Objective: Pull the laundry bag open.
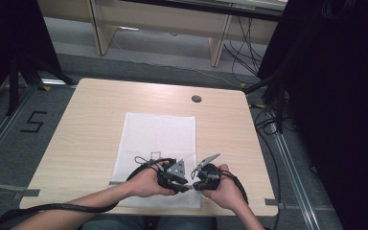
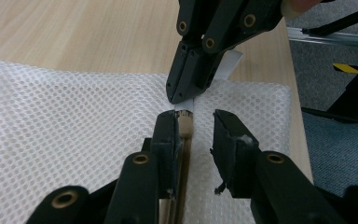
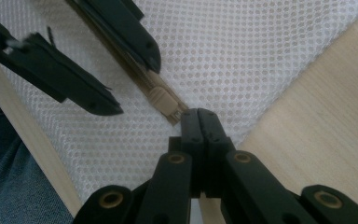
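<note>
We are holding our right gripper [image 3: 200, 116] with its jaws pressed fully together, and they are pinching a small white tab [image 2: 227, 65] at the near end of the beige zipper slider [image 3: 164, 101], which is lying just ahead of the jaw tips in the right gripper view. Our left gripper [image 2: 196, 128] is standing with its jaws partly apart, a narrow gap between them; the slider [image 2: 185, 125] and the beige zipper strip [image 3: 121, 58] behind it are lying in that gap, right against the left-hand jaw in the left gripper view, while the right-hand jaw is standing clear of them, so these jaws are not yet gripping. The tips of the two grippers are nearly meeting, the right gripper's shut jaws coming down from above just beyond the left gripper's tips. Under both pairs of jaws a white mesh bag [image 1: 158, 139] is lying flat, its zipper edge running along between the left jaws. In the high view our two hands [image 1: 146, 182] [image 1: 225, 184] are holding the grippers close together over the near end of the bag, and the bag is resting on the light wooden counter [image 1: 86, 129], near its front edge.
</note>
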The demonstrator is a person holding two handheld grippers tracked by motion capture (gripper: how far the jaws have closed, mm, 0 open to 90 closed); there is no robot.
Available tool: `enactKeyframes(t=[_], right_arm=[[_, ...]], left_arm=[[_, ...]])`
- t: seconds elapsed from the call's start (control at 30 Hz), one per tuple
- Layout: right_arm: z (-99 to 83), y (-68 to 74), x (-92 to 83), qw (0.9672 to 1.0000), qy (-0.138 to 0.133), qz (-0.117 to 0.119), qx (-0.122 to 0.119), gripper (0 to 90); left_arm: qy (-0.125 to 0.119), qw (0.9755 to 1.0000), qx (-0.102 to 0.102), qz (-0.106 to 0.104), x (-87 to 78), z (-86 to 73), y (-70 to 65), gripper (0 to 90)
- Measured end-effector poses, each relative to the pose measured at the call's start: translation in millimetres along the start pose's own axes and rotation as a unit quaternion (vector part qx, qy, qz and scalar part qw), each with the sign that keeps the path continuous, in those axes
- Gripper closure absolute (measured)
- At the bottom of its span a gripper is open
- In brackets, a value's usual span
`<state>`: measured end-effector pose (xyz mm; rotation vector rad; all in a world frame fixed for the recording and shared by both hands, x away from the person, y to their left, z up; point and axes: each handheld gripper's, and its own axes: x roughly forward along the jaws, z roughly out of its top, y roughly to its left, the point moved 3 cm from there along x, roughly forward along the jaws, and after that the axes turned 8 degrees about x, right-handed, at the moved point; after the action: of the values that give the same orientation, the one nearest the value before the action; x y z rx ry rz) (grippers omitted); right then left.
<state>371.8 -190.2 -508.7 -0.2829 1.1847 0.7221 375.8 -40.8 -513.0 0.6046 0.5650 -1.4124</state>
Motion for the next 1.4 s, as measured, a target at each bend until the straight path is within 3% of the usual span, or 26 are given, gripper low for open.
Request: enactKeyframes(t=[0.07,0.13,0.3,0.43,0.47,0.5,0.6,0.63,0.83,0.93,0.97,1.17,1.23,1.33,1.4], right_arm=[[0.1,-0.3,-0.1,1.0,-0.002,0.003,-0.003,90.0],[-0.1,-0.3,-0.1,1.0,-0.002,0.005,0.001,90.0],[0.1,-1.6,0.3,0.9999,-0.005,0.008,0.004,90.0],[-0.1,-1.2,0.1,0.9998,-0.004,0.009,0.015,90.0],[0.8,-3.7,0.8,0.9999,-0.01,0.01,0.003,90.0],[-0.1,-1.6,-1.0,0.9996,-0.005,0.011,0.024,90.0],[0.1,-3.9,-3.7,0.9996,-0.009,0.009,0.026,90.0],[-0.9,-3.0,-5.3,0.9991,-0.001,0.003,0.042,90.0],[0.5,-7.0,-8.6,0.9993,-0.017,-0.004,0.034,89.7],[-1.5,-9.7,-7.9,0.9991,-0.011,-0.002,0.04,89.6],[-2.9,-8.3,-9.0,0.9982,-0.003,-0.002,0.06,89.5],[-2.1,-9.3,-7.5,0.9988,-0.008,0.002,0.048,89.6],[-3.0,-7.1,-6.9,0.9978,-0.002,0.006,0.066,89.7],[-2.9,-7.5,-6.8,0.9979,0.001,0.001,0.064,89.9],[-2.2,-8.1,-5.3,0.9986,-0.005,0.001,0.053,90.0]], left_arm=[[0.006,1.0,0.007,0.001,3.2,0.2,1.7,70.2],[0.005,1.0,-0.007,-0.001,6.9,0.1,0.8,70.4],[0.01,0.9999,-0.002,0.002,11.7,1.3,2.2,71.0],[0.011,0.9999,-0.01,0.001,14.0,2.2,3.6,73.2],[0.012,0.9999,-0.01,0.001,14.8,1.8,3.5,73.9],[0.013,0.9999,-0.011,0.001,15.6,1.4,3.0,74.0],[0.013,0.9999,-0.009,0.0,15.9,1.3,3.8,74.6],[0.012,0.9998,-0.017,0.001,16.5,1.2,3.2,74.9],[0.014,0.9997,-0.021,-0.001,16.6,1.0,4.6,77.2],[0.012,0.9994,-0.032,-0.001,17.1,0.6,4.5,77.4],[0.011,0.9994,-0.033,-0.001,17.1,0.8,4.5,76.9],[0.013,0.9996,-0.024,-0.004,17.6,2.1,6.3,76.2],[0.014,0.9996,-0.024,-0.004,18.0,2.4,6.5,76.2],[0.02,0.9995,-0.023,-0.003,19.6,3.3,5.9,76.2],[0.025,0.9996,-0.012,-0.002,20.1,3.9,6.6,76.3]])
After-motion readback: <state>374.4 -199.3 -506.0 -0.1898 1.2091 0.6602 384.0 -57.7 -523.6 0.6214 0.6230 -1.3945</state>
